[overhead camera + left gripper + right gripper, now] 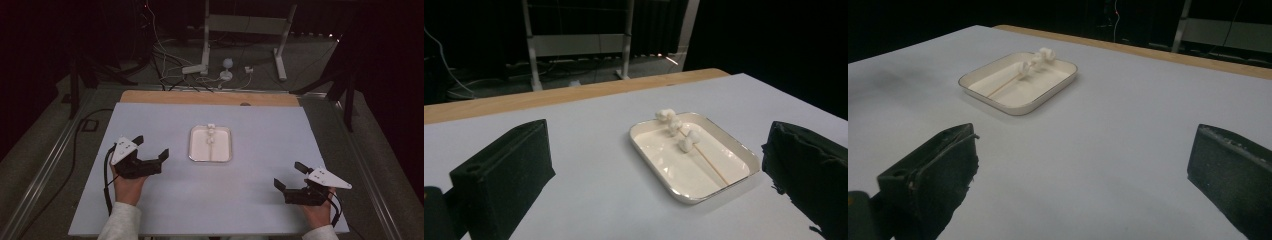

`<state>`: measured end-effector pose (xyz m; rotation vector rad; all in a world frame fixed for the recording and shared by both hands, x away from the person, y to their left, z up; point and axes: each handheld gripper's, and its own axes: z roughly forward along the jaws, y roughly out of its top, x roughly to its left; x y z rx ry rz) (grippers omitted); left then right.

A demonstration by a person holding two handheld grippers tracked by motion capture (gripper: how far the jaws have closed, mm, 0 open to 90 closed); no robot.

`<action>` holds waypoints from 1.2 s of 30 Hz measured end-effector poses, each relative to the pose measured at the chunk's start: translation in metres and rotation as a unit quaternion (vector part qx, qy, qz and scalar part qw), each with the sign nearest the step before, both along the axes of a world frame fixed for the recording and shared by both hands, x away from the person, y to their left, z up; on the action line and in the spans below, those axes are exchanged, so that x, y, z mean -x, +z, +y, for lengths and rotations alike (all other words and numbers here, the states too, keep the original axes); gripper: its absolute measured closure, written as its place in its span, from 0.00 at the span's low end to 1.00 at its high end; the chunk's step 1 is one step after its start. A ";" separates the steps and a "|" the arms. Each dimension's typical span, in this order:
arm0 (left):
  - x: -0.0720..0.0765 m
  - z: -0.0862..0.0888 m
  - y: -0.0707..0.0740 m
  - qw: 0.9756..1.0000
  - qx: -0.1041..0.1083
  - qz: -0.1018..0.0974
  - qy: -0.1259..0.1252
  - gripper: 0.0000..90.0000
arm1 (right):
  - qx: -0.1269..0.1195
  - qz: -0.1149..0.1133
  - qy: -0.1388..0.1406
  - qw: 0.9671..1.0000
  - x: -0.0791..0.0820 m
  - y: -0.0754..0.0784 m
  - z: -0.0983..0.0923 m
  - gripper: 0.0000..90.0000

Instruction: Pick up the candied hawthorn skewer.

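White marshmallows [676, 131] on a wooden skewer [710, 163] lie in my tray [704, 192]; left gripper [150, 148] and right gripper [290, 176] wait alongside, jaws spread, presumably readied for approach.

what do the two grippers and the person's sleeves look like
Both the left gripper and the right gripper are black with two blocky jaws, each topped by a pale grey three-cornered plate. A black cable trails from each. The sleeves are light grey.
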<state>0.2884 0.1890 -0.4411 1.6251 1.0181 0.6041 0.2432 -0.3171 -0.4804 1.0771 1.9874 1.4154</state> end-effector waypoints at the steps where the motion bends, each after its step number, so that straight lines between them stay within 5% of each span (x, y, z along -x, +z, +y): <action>1: -0.002 -0.003 -0.001 1.000 -0.001 0.002 -0.002 0.01 | 0.000 0.000 0.000 1.000 0.000 0.000 0.000 0.00; 36: -0.050 -0.069 -0.031 0.998 -0.002 0.050 -0.026 0.01 | -0.001 0.005 -0.003 1.000 -0.001 -0.001 -0.002 0.00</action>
